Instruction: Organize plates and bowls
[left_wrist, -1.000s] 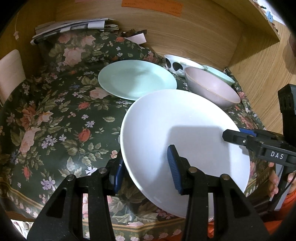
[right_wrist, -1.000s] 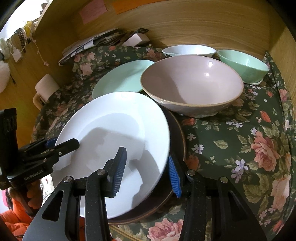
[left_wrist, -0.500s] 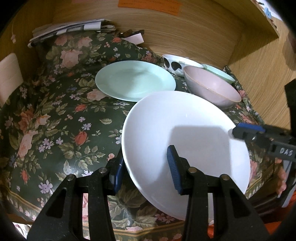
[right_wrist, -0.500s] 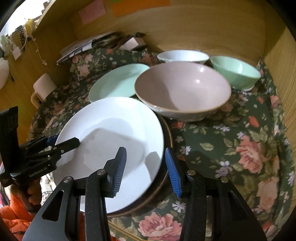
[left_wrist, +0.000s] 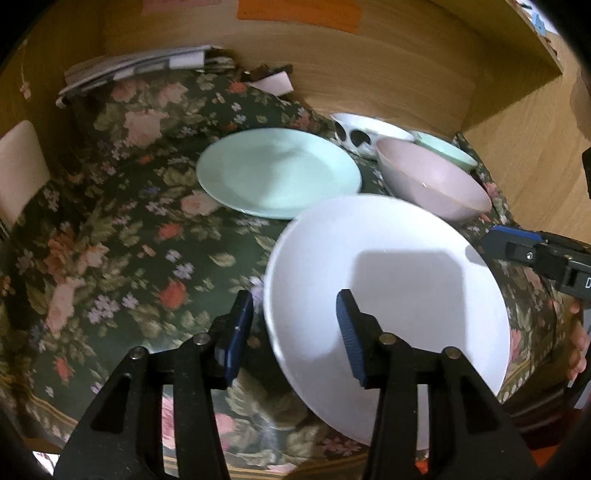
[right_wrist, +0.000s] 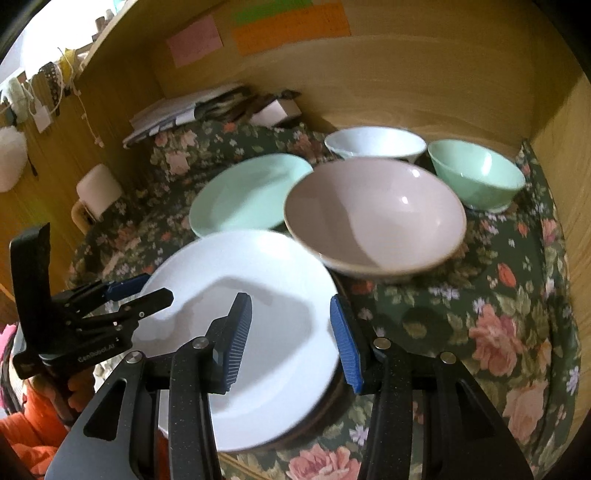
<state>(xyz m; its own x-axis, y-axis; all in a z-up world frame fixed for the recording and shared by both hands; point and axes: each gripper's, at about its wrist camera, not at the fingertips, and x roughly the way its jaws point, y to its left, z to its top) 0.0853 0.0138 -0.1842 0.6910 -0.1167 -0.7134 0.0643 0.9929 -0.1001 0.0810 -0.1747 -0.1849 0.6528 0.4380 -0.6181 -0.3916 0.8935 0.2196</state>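
A white plate (left_wrist: 399, 291) (right_wrist: 258, 314) lies on a dark brown plate (right_wrist: 325, 398) at the front of the floral cloth. My left gripper (left_wrist: 291, 328) is open, its jaws straddling the white plate's left rim. My right gripper (right_wrist: 291, 339) is open over the plate's right side; I cannot tell if it touches. Behind are a mint plate (left_wrist: 277, 173) (right_wrist: 247, 195), a pink bowl (left_wrist: 432, 181) (right_wrist: 373, 214), a white bowl with dark spots (left_wrist: 365, 133) (right_wrist: 373, 144) and a mint bowl (left_wrist: 443, 149) (right_wrist: 476, 173).
Wooden walls (right_wrist: 406, 85) close the back and right side. A stack of papers (left_wrist: 136, 70) and a small box (left_wrist: 273, 81) lie at the back. A cream mug (right_wrist: 98, 194) stands at the left. The cloth's front edge (left_wrist: 184, 454) is near.
Both grippers have pulled back and risen slightly. The right gripper's jaws have moved off the plates' rim and now stand wider over the white plate. The dishes have not moved.
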